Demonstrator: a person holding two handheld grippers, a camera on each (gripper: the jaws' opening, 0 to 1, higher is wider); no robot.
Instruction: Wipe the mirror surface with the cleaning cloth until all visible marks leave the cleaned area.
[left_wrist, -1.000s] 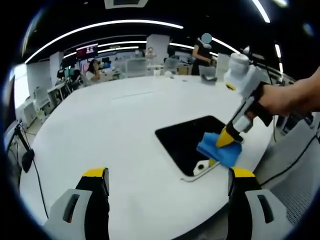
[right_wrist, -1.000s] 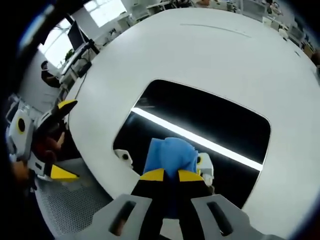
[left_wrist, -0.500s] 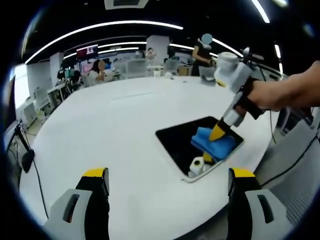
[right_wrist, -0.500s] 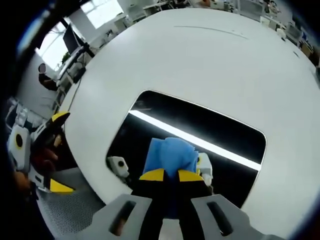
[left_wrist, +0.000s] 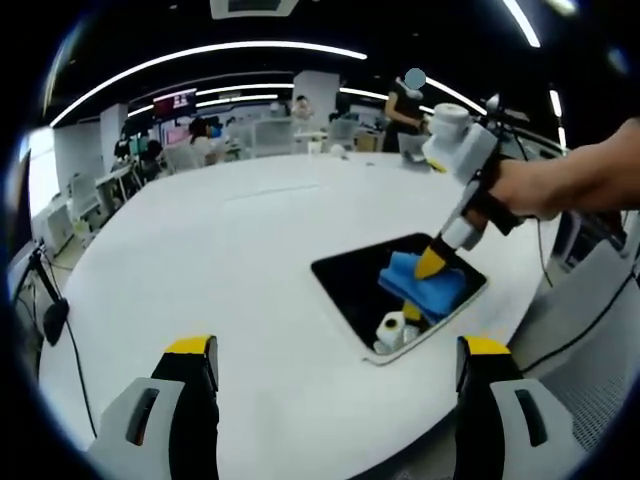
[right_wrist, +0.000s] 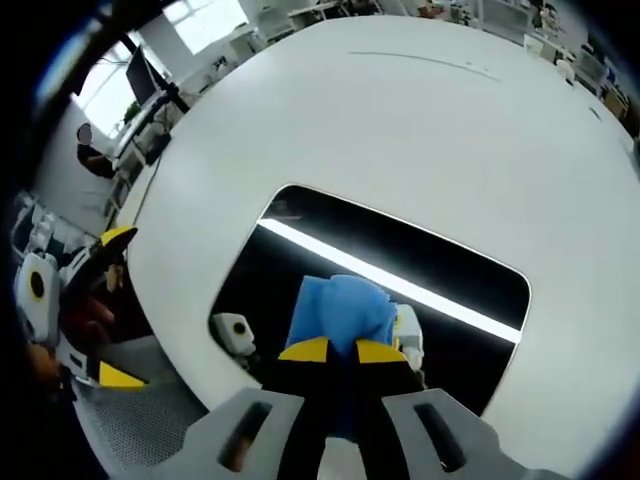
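The mirror (left_wrist: 350, 280) is a dark rounded rectangle lying flat on the white table (left_wrist: 230, 250), near its right edge. On the glass rests a blue cleaning cloth (left_wrist: 427, 287). My right gripper (left_wrist: 432, 266), held by a hand, is shut on it and presses it down. In the right gripper view the jaws (right_wrist: 335, 352) pinch the cloth (right_wrist: 340, 305) over the mirror (right_wrist: 420, 245), which reflects a bright ceiling light strip. My left gripper (left_wrist: 337, 347) stands open over the table's near side, holding nothing, and also appears as the left gripper (right_wrist: 115, 305) beyond the table's edge.
Desks, monitors and several people (left_wrist: 405, 105) fill the office behind the table. A cable and a dark stand (left_wrist: 55, 320) sit at the left edge. A grey mesh surface (left_wrist: 600, 380) lies off the table's right side.
The right gripper has slid the cloth from the mirror's near corner up and further onto the glass. The left gripper has stayed put.
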